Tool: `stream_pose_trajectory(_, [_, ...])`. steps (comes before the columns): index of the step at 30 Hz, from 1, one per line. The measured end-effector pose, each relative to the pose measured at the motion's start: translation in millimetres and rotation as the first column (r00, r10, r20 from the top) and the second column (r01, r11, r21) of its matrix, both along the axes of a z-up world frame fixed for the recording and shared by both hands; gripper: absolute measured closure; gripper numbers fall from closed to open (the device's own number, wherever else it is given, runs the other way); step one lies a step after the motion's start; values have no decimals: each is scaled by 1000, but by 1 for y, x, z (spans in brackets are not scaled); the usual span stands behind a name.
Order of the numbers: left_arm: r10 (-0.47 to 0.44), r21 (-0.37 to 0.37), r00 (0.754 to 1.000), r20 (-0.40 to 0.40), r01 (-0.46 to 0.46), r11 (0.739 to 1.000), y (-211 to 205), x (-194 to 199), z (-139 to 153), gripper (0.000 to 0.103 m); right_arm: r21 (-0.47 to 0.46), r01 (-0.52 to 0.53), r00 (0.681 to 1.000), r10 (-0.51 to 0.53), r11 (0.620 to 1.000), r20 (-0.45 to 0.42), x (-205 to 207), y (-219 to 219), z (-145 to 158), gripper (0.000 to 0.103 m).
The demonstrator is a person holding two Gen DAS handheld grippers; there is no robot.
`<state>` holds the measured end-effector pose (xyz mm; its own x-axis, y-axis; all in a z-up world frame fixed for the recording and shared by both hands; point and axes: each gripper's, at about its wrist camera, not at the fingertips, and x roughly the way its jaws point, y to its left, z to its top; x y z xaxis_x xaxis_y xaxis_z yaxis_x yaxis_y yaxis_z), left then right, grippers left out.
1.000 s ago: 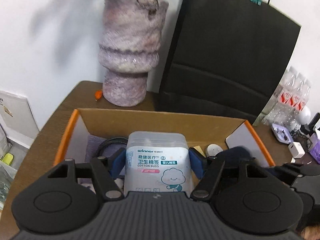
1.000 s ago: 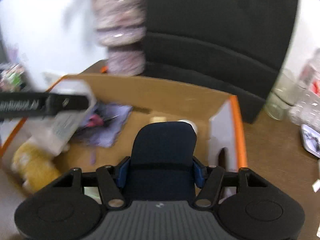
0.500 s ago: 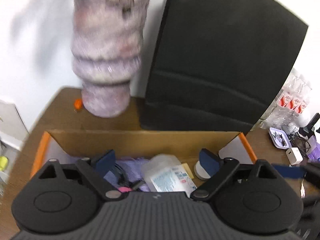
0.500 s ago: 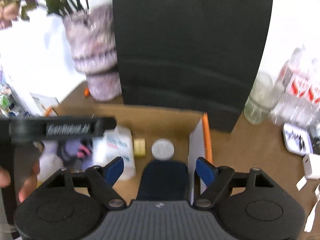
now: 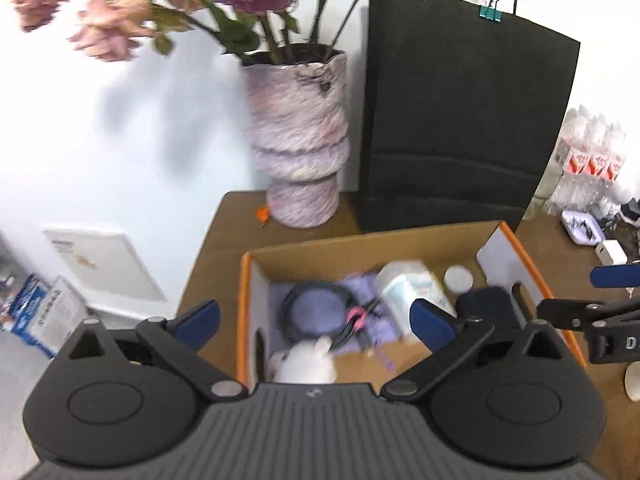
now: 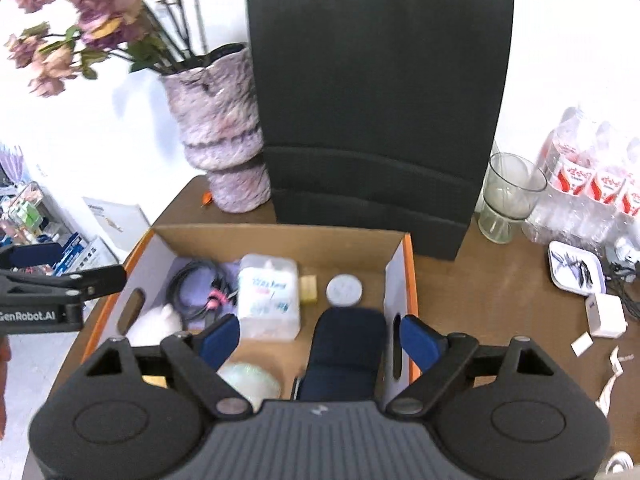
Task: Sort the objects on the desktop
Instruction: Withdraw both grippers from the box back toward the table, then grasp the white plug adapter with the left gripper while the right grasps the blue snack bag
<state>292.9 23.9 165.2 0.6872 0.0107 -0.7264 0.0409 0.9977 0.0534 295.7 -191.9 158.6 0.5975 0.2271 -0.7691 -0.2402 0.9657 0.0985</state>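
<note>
An orange-edged cardboard box point(image 5: 360, 240) point(image 6: 280, 236) sits on the brown desk. A translucent cotton buds box point(image 5: 412, 288) point(image 6: 268, 292) lies in it beside a coiled black cable point(image 5: 316, 304) point(image 6: 192, 280) on purple cloth. A dark blue case point(image 5: 484, 304) point(image 6: 348, 344) rests by the right wall. A white plush point(image 5: 308, 364), a white disc point(image 6: 344, 290) and a yellow block point(image 6: 309, 290) also lie inside. My left gripper point(image 5: 316, 318) hovers above the box, jaws opening, nothing between them. My right gripper point(image 6: 320, 336) hangs over the case, jaws opening, pads clear of it.
A purple-grey vase point(image 5: 300, 140) with dried flowers and a tall black paper bag point(image 6: 376, 120) stand behind the box. To the right are a glass point(image 6: 508, 196), water bottles point(image 6: 592, 176), a small tray point(image 6: 576, 268) and a white charger point(image 6: 606, 314).
The left gripper let go of the cotton buds box, which now lies in the cardboard box. The right gripper let go of the dark blue case. Both rose and spread their jaws.
</note>
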Motion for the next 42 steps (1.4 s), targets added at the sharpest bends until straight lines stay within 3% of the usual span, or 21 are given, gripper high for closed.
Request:
stream_pose_trajectory(5, [-23, -25, 995, 97, 26, 999, 4, -67, 10, 0, 28, -35, 994, 32, 999, 107, -59, 0, 5, 10])
stream_pose_trajectory(7, [-29, -48, 991, 128, 36, 998, 4, -95, 7, 0, 56, -58, 991, 51, 997, 123, -81, 0, -2, 9])
stream_pose_trajectory(11, [-6, -99, 979, 203, 27, 995, 0, -155, -9, 0, 23, -27, 980, 23, 999, 195, -138, 2, -17, 9])
stream_pose_trajectory(16, [-76, -138, 956, 284, 119, 983, -7, -232, -51, 0, 50, -47, 965, 32, 998, 261, -224, 0, -55, 2])
stream_pose_trajectory(20, [-64, -122, 966, 251, 97, 988, -15, -284, -94, 0, -42, -11, 963, 22, 999, 267, -280, 5, -96, 1])
stream_pose_trajectory(24, [-39, -143, 961, 274, 81, 986, -14, -330, -125, 0, -39, -10, 960, 20, 999, 280, -327, -2, -127, 1])
stream_pose_trajectory(30, [-13, -133, 973, 232, 45, 990, -19, -343, -141, 0, -33, -13, 946, 23, 999, 324, -363, -2, -147, 1])
stream_pose_trajectory(33, [-16, -108, 975, 220, 41, 993, -28, -337, -144, 0, -29, -11, 953, 19, 1000, 303, -365, -1, -155, 1])
stream_pose_trajectory(36, [-49, -73, 974, 221, 67, 995, -37, -329, -146, 0, -6, -29, 948, 29, 1000, 317, -366, -6, -150, 1])
stream_pose_trajectory(40, [-69, -66, 972, 223, 86, 994, -44, -318, -145, 0, 12, 25, 927, -28, 1000, 375, -359, -18, -137, 1])
stream_pose_trajectory(42, [-78, -73, 973, 219, 96, 993, -46, -311, -143, 0, 7, 53, 929, -52, 999, 366, -344, -26, -136, 7])
